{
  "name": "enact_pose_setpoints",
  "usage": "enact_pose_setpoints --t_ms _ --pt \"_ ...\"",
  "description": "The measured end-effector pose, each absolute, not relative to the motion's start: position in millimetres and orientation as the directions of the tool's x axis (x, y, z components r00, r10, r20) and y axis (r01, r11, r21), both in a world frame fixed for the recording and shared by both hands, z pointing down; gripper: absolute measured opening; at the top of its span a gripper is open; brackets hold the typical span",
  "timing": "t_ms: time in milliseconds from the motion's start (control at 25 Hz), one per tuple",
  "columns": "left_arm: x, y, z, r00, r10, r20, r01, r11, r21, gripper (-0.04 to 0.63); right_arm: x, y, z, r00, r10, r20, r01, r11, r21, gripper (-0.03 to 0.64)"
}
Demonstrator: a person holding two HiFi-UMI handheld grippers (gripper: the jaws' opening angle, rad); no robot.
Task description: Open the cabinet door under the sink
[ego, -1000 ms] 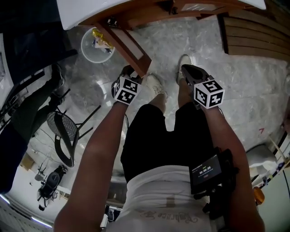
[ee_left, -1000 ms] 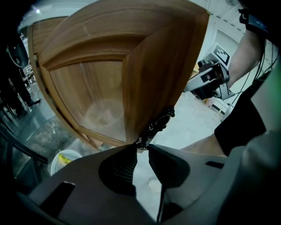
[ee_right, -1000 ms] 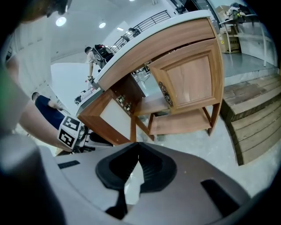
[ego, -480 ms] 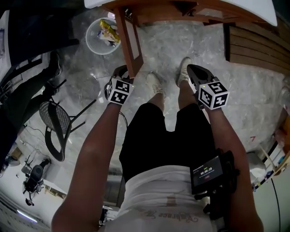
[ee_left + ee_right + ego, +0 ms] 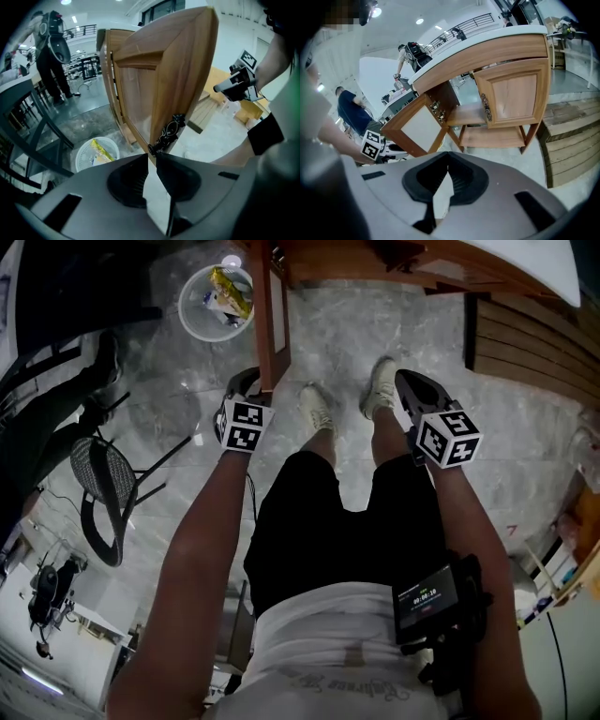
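Brown wooden panelled cabinet door (image 5: 159, 75) is found swung wide open. Left gripper (image 5: 152, 157): jaws have just been closing and are clamped on the door's free edge, below black ornate handle (image 5: 168, 133). Right gripper (image 5: 447, 168) is held apart, jaws together, empty.

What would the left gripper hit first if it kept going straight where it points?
The cabinet door: its edge, by the dark handle, seems to sit between the jaws of the left gripper, which have just been closing on it.

Black shorts (image 5: 347, 540), white shirt (image 5: 328, 638) with faint lettering, light sneakers (image 5: 317, 409), black device (image 5: 428, 601) with small lit screen at right hip
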State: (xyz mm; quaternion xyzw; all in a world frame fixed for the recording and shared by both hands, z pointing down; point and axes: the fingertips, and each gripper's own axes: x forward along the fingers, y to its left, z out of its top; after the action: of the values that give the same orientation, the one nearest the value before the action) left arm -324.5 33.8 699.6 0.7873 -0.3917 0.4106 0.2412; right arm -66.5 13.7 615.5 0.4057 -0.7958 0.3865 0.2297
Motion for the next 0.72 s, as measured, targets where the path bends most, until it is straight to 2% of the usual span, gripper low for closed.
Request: enact_pose_setpoints --t_ms 160,320,520,720 --pt "-330.9 45.7 696.5 0.322 -0.461 0.827 -0.876 -0.477 0.075 0.057 -62.1 6.2 609.1 -0.552 -0.492 0.673 -0.833 0.368 -0.413 0.014" --pt "-336.1 73.3 699.8 0.288 -0.445 0.848 -0.918 -0.380 0.113 0.055 -59.5 2.0 608.4 -0.540 -0.500 0.677 -0.840 0.363 -0.402 0.014" --pt "-309.7 107.7 689.4 0.335 -0.418 0.844 -0.912 -0.370 0.178 0.025 -63.8 0.3 609.2 -0.545 -0.491 0.680 -0.837 0.363 -0.409 0.014" --pt "-276.8 108.2 673.8 0.381 -0.460 0.802 -0.909 -0.344 0.235 0.009 -65.8 -12.1 614.5 -0.576 -0.460 0.676 -0.813 0.404 -0.419 0.014"
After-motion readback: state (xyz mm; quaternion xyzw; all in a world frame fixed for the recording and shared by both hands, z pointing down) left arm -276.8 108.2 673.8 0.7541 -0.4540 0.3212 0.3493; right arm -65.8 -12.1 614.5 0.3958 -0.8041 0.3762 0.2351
